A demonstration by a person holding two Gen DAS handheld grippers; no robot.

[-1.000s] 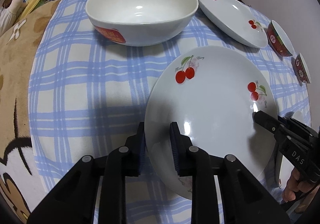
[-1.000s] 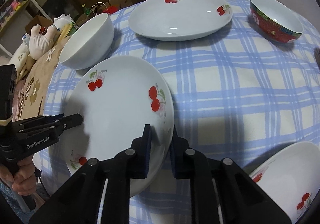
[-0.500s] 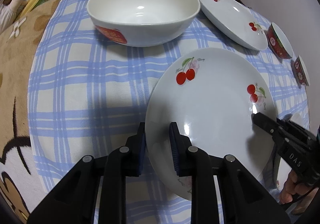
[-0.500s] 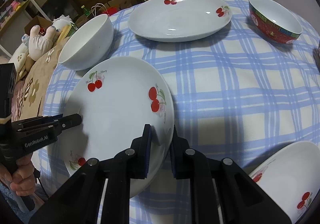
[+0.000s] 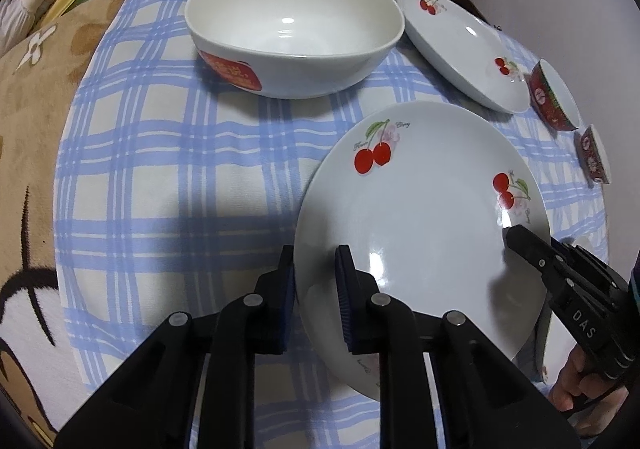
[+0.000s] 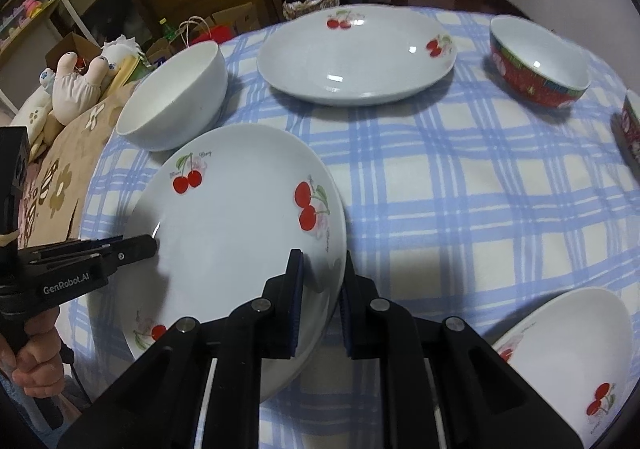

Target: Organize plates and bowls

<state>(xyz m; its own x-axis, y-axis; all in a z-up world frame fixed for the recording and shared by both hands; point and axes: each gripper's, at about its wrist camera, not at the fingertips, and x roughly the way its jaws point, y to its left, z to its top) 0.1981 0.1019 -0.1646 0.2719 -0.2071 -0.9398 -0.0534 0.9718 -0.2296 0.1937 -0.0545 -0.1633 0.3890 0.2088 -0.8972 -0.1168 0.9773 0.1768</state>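
Note:
A white plate with red cherries (image 5: 420,217) (image 6: 232,233) sits low over the blue checked tablecloth (image 5: 160,169), held from both sides. My left gripper (image 5: 316,253) straddles its left rim; its jaws are closing, one pad outside the rim and one on the inner face. That gripper's tip (image 6: 148,245) also shows in the right wrist view. My right gripper (image 6: 322,257) is shut on the opposite rim, and it reaches in from the right (image 5: 512,233) in the left wrist view. A large white bowl (image 5: 292,37) (image 6: 176,97) stands just behind the plate.
A second cherry plate (image 6: 356,57) lies at the back. Two red bowls (image 6: 538,65) (image 6: 632,125) stand to the right. Another cherry dish (image 6: 568,349) sits near the front right edge. A brown blanket and soft toys (image 6: 76,85) lie past the table's left edge.
The left jaws have drawn in a little on the plate's rim. Plate, bowl and both hands have hardly shifted.

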